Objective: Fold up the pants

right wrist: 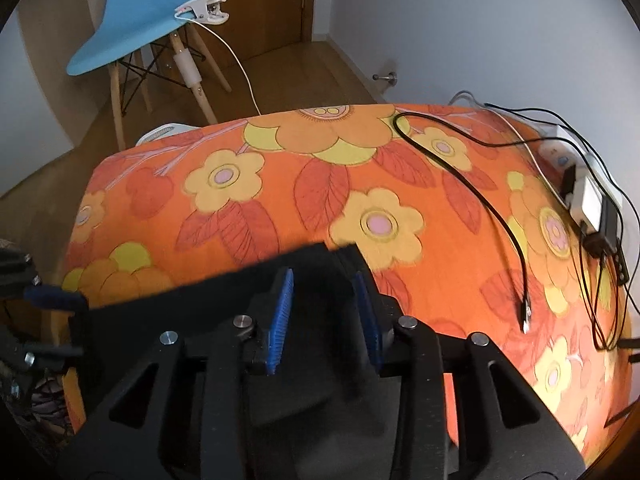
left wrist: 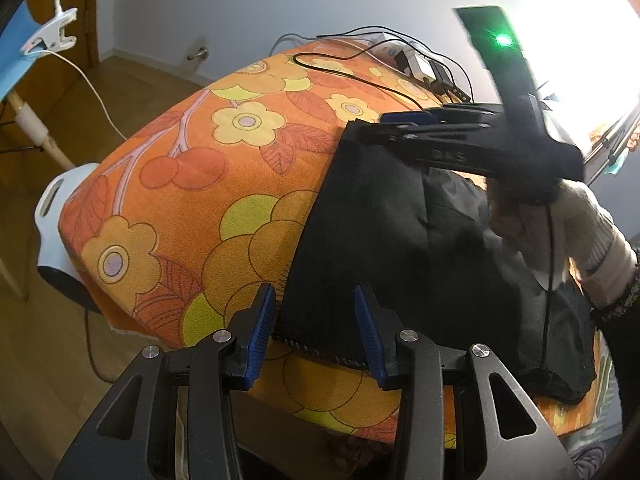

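Black pants (left wrist: pixel 384 232) lie folded on the orange flowered table cover (left wrist: pixel 192 184). My left gripper (left wrist: pixel 316 300) is open, its blue pads either side of the pants' near corner with the stitched hem edge. My right gripper (left wrist: pixel 404 120) shows in the left wrist view over the pants' far corner. In the right wrist view the right gripper (right wrist: pixel 324 280) is open, with the black pants (right wrist: pixel 224 292) lying between and under its blue pads, and the left gripper's blue tip (right wrist: pixel 56 296) is at the left edge.
Black cables (right wrist: pixel 500 216) and a white power adapter (right wrist: pixel 588 204) lie on the cover's right side. A blue chair (right wrist: pixel 136 28) with a white clip lamp stands on the wooden floor beyond the table. A white object (left wrist: pixel 60 208) sits at the table's left end.
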Action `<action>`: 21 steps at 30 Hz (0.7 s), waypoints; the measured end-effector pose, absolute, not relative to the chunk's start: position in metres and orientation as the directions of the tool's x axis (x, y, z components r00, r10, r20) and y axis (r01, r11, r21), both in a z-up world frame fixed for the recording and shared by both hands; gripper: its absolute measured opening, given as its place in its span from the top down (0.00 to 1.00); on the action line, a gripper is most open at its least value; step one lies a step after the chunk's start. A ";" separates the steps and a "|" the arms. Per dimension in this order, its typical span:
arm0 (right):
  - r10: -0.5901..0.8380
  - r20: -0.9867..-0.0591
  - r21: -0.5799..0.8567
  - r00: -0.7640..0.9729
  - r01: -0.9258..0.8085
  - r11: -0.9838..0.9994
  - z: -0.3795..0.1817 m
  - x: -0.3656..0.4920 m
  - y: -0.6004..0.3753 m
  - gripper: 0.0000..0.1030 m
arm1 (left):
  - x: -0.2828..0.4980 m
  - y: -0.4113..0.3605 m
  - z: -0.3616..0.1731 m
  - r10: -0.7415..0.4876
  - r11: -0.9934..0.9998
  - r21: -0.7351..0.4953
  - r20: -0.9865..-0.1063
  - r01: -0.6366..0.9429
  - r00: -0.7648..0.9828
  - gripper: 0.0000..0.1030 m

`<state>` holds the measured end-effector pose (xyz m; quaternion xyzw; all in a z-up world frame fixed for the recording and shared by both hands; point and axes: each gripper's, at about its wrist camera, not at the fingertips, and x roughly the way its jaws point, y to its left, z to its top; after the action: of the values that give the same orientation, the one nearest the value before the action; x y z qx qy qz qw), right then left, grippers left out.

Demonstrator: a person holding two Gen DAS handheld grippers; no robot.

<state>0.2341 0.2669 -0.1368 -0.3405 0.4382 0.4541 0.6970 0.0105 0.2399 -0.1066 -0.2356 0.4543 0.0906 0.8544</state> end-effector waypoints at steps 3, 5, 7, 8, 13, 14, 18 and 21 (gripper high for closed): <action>0.329 -0.926 -0.068 0.188 -0.937 0.342 -0.145 0.235 0.276 0.67 | 0.010 0.241 -0.104 -0.056 0.873 -0.320 -0.816 -0.369 0.575 0.62; 0.334 -0.924 -0.070 0.188 -0.939 0.336 -0.147 0.234 0.279 0.67 | 0.010 0.241 -0.103 -0.053 0.873 -0.320 -0.814 -0.369 0.579 0.62; 0.338 -0.923 -0.060 0.182 -0.938 0.341 -0.147 0.234 0.278 0.69 | 0.009 0.242 -0.103 -0.055 0.871 -0.323 -0.813 -0.370 0.580 0.62; 0.338 -0.923 -0.062 0.183 -0.939 0.339 -0.147 0.233 0.277 0.75 | 0.009 0.242 -0.103 -0.057 0.870 -0.325 -0.813 -0.370 0.579 0.62; 0.340 -0.917 -0.103 0.208 -0.948 0.301 -0.144 0.221 0.274 0.92 | 0.009 0.240 -0.102 -0.059 0.873 -0.325 -0.812 -0.365 0.581 0.62; 0.340 -0.913 -0.120 0.225 -0.946 0.303 -0.142 0.219 0.273 0.92 | 0.009 0.240 -0.101 -0.059 0.874 -0.323 -0.812 -0.362 0.581 0.62; 0.362 -0.897 -0.131 0.255 -0.934 0.333 -0.131 0.220 0.267 0.93 | 0.009 0.241 -0.101 -0.061 0.873 -0.327 -0.811 -0.363 0.582 0.62; 0.324 -0.898 -0.177 0.298 -0.919 0.353 -0.132 0.228 0.266 0.93 | 0.009 0.241 -0.102 -0.065 0.871 -0.330 -0.812 -0.364 0.580 0.62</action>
<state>0.2281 0.2660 -0.1316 -0.3683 0.4039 0.4336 0.7164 0.0093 0.2412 -0.1024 -0.2382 0.4497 0.0872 0.8564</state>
